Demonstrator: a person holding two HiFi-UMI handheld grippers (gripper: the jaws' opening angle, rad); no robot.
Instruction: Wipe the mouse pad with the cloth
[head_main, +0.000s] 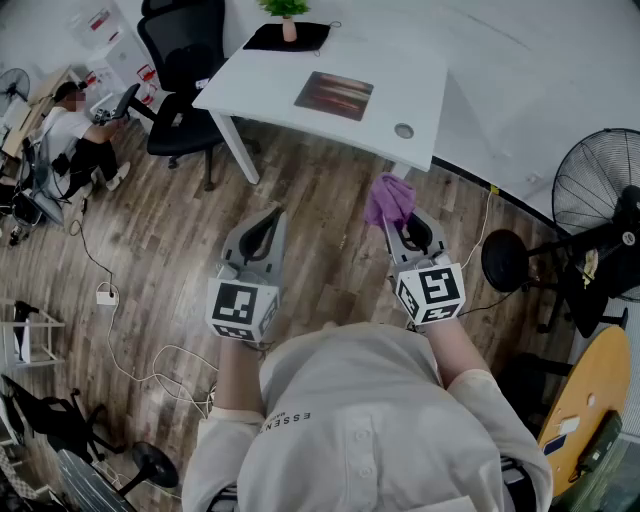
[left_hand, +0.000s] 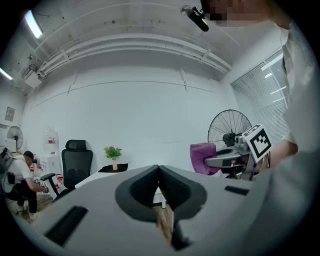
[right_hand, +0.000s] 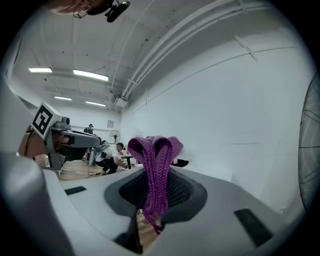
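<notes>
Presumably for wiping, the grey right gripper clamps a purple knitted cloth; the grey left gripper is closed, empty. The brown rectangular mouse pad lies well ahead.

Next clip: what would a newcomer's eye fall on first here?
The purple cloth stands out first, pinched in the shut right gripper and held in the air above the wooden floor. Beside it, the left gripper is shut on nothing. Ahead, the reddish-brown mouse pad lies on the white table, with the cloth not yet near it.
</notes>
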